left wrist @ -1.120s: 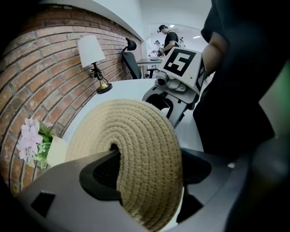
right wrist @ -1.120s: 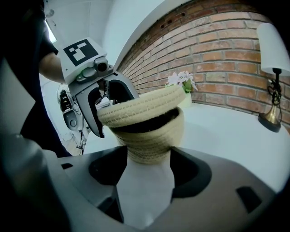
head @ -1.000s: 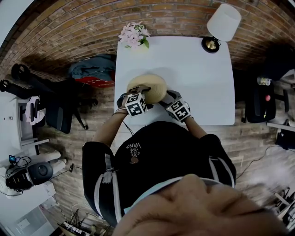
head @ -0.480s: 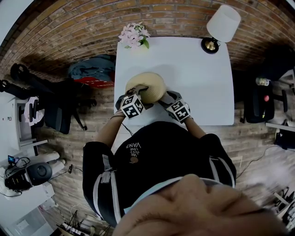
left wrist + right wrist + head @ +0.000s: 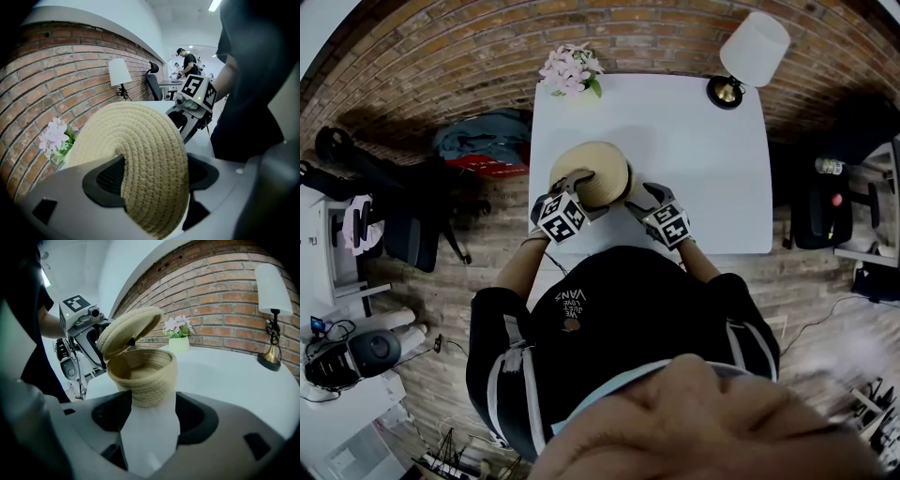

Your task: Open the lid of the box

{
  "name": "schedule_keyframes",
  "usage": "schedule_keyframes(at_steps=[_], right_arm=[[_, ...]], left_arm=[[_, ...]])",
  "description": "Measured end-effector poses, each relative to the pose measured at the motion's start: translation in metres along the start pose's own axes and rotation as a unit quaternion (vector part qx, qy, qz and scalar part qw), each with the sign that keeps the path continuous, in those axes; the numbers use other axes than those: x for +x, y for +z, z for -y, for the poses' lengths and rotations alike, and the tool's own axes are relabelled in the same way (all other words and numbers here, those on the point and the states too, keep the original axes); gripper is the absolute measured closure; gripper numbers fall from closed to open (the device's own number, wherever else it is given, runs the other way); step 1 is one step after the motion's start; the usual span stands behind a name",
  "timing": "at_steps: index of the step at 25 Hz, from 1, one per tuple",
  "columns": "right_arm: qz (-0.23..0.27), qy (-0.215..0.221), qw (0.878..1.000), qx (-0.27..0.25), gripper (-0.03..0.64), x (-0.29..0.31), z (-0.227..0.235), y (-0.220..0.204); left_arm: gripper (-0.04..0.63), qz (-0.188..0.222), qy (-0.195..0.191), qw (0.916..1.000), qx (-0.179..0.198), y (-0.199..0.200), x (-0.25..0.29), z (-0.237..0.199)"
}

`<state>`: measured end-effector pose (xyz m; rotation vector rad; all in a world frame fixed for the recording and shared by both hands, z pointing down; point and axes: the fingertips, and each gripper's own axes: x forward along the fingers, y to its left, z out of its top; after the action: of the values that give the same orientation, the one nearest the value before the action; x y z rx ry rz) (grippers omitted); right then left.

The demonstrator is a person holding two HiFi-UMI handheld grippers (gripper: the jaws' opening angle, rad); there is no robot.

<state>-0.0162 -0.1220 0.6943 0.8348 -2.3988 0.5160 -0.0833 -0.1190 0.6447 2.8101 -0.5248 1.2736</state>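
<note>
Black printed T-shirt (image 5: 628, 314), grey hand-held grippers (image 5: 579, 181) (image 5: 635, 193), black-and-white marker cubes (image 5: 560, 217)

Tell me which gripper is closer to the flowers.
Left. The left gripper holds the lid just short of the flowers; the right gripper grips the basket farther away.

Looks like office-type space, not home: exposed brick wall (image 5: 441, 47), white table (image 5: 694, 159) with lamp (image 5: 755, 47) and flowers (image 5: 572, 70), swivel chair (image 5: 153, 84), wood floor (image 5: 487, 253), ceiling strip light (image 5: 215, 4), person (image 5: 189, 61) at desk further back.
</note>
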Motion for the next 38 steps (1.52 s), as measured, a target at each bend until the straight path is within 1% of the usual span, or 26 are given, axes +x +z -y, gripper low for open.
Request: schedule_keyframes(at_steps=[5,10,16,22,23,24,26,30,34,38], right_arm=[[0.009,-0.013,1.000,0.008,0.344,-0.008,0.008,0.005],[0.029,-0.025,0.999,0.024,0.344,-0.018,0.015,0.015],[0.068,-0.037,0.997,0.030,0.345,-0.030,0.025,0.043],[0.105,-0.039,0.993,0.042,0.347,-0.038,0.028,0.069],[0.112,-0.041,0.992,0.041,0.353,-0.040,0.028,0.074],[0.120,-0.045,0.991,0.041,0.377,-0.042,0.028,0.079],[0.138,-0.055,0.988,0.042,0.444,-0.047,0.030,0.090],[0.160,-0.058,0.985,0.042,0.481,-0.054,0.031,0.105],[0.174,-0.058,0.982,0.037,0.520,-0.059,0.026,0.121],[0.187,-0.058,0.980,0.034,0.562,-0.062,0.023,0.132]], left_arm=[[0.215,0.019,0.016,0.9995,-0.018,0.002,-0.004,-0.008],[0.215,0.041,0.029,0.9977,-0.047,0.002,-0.009,-0.013],[0.216,0.061,0.049,0.9943,-0.072,0.000,-0.016,-0.023],[0.216,0.084,0.074,0.9900,-0.086,0.005,-0.025,-0.032],[0.216,0.087,0.078,0.9893,-0.087,0.006,-0.028,-0.034],[0.216,0.091,0.081,0.9885,-0.089,0.007,-0.030,-0.035],[0.216,0.104,0.088,0.9863,-0.093,0.010,-0.034,-0.037],[0.216,0.119,0.103,0.9818,-0.106,0.009,-0.040,-0.039],[0.216,0.143,0.121,0.9760,-0.110,0.016,-0.051,-0.043],[0.216,0.156,0.132,0.9721,-0.115,0.017,-0.058,-0.043]])
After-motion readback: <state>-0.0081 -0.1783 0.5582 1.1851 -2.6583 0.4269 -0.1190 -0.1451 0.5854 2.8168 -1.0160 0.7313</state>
